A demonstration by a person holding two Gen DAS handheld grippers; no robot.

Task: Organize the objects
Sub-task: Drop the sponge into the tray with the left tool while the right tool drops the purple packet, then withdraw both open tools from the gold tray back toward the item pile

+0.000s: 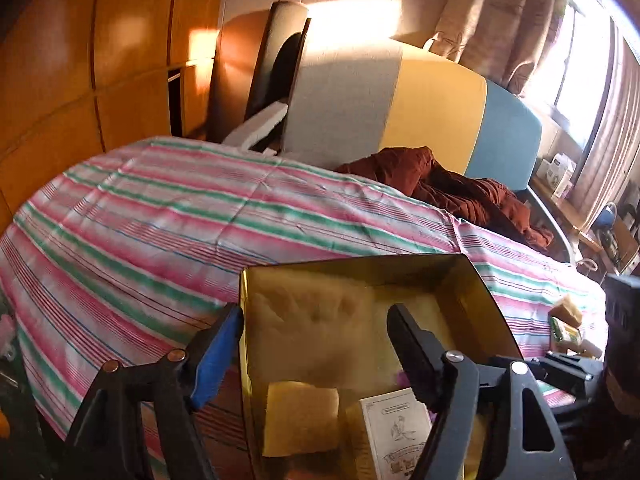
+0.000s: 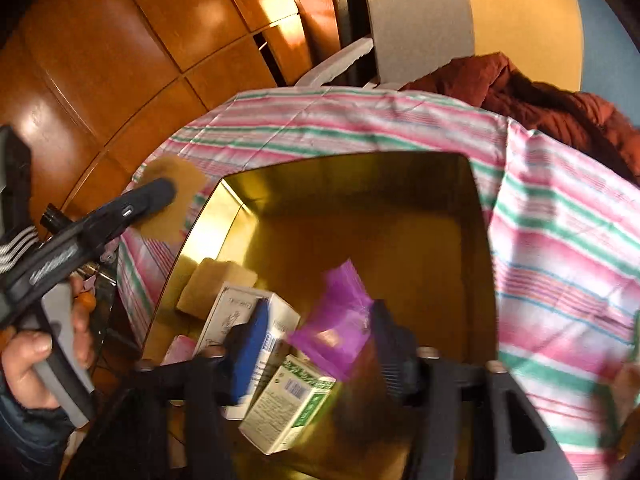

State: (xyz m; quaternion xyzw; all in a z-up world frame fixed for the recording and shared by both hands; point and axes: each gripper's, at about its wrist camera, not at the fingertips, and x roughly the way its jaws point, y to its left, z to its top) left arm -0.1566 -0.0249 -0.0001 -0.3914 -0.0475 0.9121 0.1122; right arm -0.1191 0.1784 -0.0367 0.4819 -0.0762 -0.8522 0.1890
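A gold tin box [image 1: 476, 276] [image 2: 476, 216] sits on the striped bedsheet. Inside lie a yellow sponge [image 1: 300, 418] [image 2: 218, 286], a white carton [image 1: 394, 428] [image 2: 236, 308], a green-and-white carton [image 2: 292, 400] and a purple packet [image 2: 340, 320]. My left gripper [image 1: 316, 340] is open and straddles the tin's left wall, one finger outside and one inside. My right gripper [image 2: 316, 340] is open over the tin, with the purple packet loose between its fingers. The left gripper also shows in the right wrist view [image 2: 120, 208], held by a hand.
Small packets and a sponge [image 1: 566, 320] lie on the sheet right of the tin. A brown garment [image 1: 460, 188] is bunched near the headboard [image 1: 432, 108]. Wooden wardrobe doors [image 1: 80, 60] stand at left. A cluttered sill [image 1: 560, 176] runs under the window.
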